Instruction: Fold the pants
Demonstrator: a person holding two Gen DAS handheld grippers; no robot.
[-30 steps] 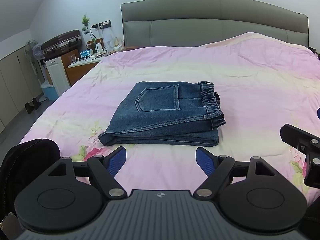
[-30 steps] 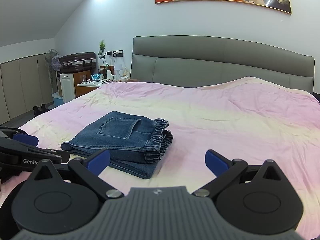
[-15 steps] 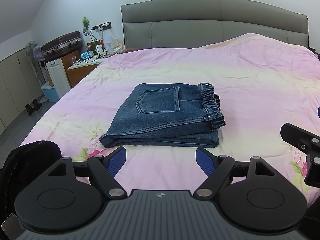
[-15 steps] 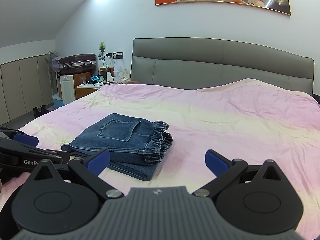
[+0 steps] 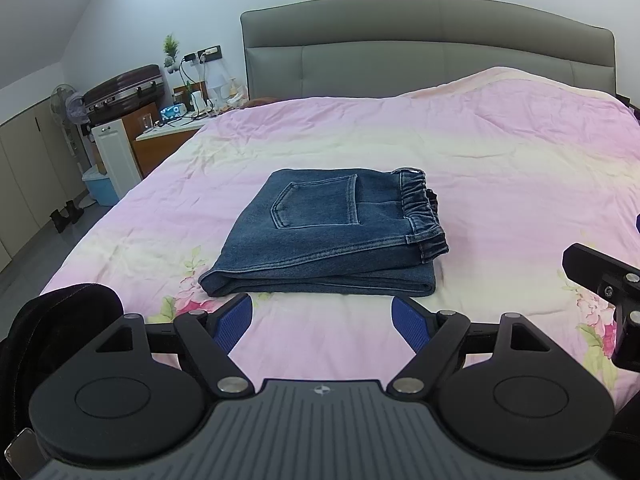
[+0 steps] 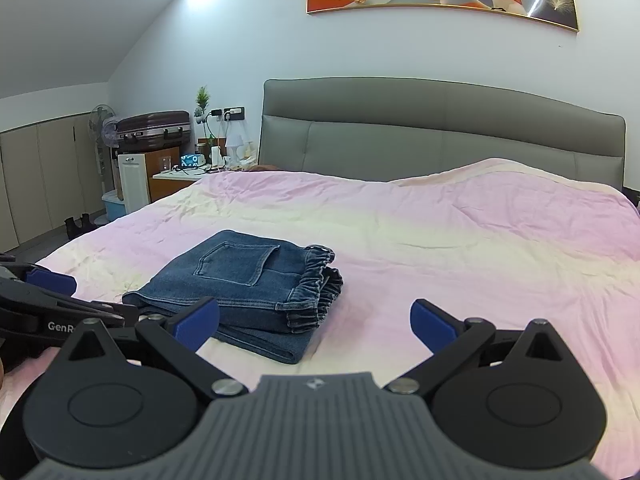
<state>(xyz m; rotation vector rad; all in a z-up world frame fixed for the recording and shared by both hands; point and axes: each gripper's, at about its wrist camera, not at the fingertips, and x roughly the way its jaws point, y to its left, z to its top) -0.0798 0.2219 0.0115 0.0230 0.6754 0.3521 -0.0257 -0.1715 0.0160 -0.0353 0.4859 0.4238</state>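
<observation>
pants (image 5: 320, 236) look fully folded, a neat stack on the bed (image 5: 500, 168); left gripper (image 5: 322, 320) and right gripper (image 6: 316, 320) sit just short of the stack, jaws apart, holding nothing.

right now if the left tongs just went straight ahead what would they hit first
Most likely the folded jeans. The left tongs are open and empty, aimed at the near folded edge lying on the pink bedspread. Depth is unclear, so they might brush the bedspread first.
</observation>
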